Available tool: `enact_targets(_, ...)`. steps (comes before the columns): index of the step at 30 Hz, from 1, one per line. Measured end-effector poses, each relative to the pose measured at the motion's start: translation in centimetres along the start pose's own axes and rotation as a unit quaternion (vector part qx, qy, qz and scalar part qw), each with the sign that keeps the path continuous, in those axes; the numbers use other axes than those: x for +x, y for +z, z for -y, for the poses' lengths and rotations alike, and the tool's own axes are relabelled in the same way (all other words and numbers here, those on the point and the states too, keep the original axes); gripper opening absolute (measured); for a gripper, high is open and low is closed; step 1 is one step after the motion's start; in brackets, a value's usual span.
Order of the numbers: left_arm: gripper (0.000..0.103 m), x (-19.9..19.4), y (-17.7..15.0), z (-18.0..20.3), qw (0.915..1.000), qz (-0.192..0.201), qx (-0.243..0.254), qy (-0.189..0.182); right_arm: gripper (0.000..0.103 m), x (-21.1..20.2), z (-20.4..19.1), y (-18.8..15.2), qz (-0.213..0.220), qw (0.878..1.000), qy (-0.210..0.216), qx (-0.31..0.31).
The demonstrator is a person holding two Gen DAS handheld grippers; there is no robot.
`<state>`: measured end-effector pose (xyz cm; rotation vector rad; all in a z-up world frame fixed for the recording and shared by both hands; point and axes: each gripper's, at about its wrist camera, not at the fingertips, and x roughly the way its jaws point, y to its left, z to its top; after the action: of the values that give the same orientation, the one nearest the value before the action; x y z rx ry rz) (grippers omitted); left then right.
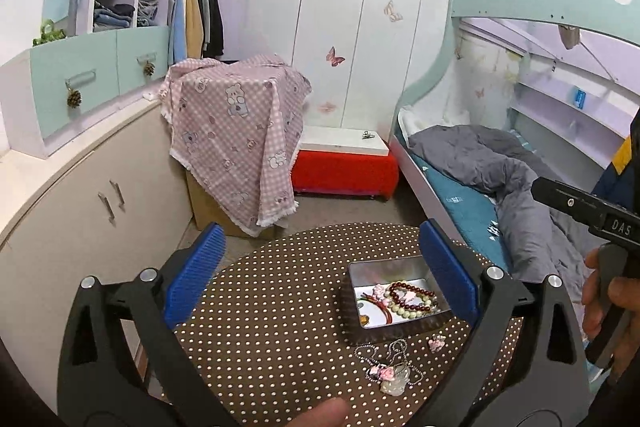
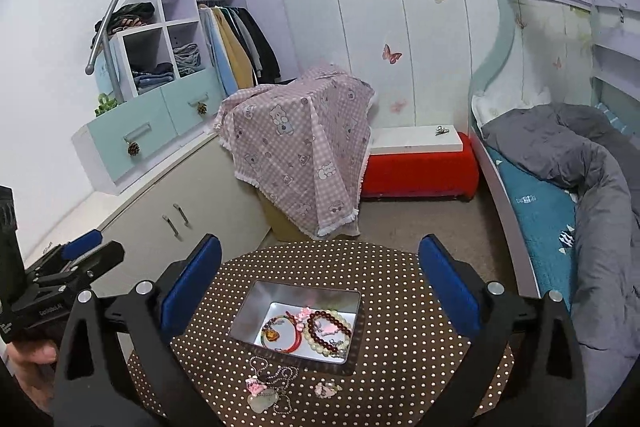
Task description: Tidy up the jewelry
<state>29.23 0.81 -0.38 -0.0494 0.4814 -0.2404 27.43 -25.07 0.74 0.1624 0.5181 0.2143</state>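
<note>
Both my left gripper (image 1: 320, 279) and right gripper (image 2: 320, 287) hang wide open, empty; the silver ball-chain necklace with pink charms (image 2: 272, 385), lower centre on the brown polka-dot bench (image 2: 400, 291), looks light, limp, slippery—I'd pinch its bunched charm cluster.

One metal tin (image 2: 256, 301) at frame centre on the dotted counter (image 2: 400, 347). Inside: two bead bracelets, one dark red (image 2: 332, 325), one pale (image 2: 320, 345); one red cord bracelet (image 2: 294, 345); one amber pendant (image 2: 272, 335). Below the tin, lower centre: one ball-chain necklace (image 2: 276, 383), one small pink charm (image 2: 326, 389). Two pinecones (image 2: 133, 148) hang on drawers, left of frame.
</note>
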Motion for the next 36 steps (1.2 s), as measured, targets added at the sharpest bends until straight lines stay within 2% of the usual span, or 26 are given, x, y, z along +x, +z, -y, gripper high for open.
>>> enact_targets(7, 0.095, -0.9, -1.4, -0.2, 0.9999, 0.001, 0.001, 0.010, 0.095, -0.6, 0.5, -1.1, -0.004, 1.000, -0.004, 0.005)
enact_targets(14, 0.095, -1.0, -4.0, 0.4, 0.9997, -0.013, 0.019, 0.008, 0.095, -1.0, 1.8, -3.9, -0.022, 1.000, -0.009, 0.019)
enact_targets(23, 0.095, 0.7, -8.9, 1.6, 0.9971, -0.066, 0.038, -0.009, 0.095, -0.1, 2.5, -8.0, -0.070, 0.997, -0.012, 0.026)
enact_targets(31, 0.095, 2.7, -11.3, 2.6, 0.9936, -0.101, 0.048, -0.016, 0.095, 1.2, 2.6, -11.4, -0.111, 0.993, -0.007, 0.035)
enact_targets(36, 0.095, 5.7, -12.4, 3.9, 0.9865, -0.143, 0.072, -0.033, 0.095, 1.9, 2.7, -12.8, -0.130, 0.991, -0.008, 0.040)
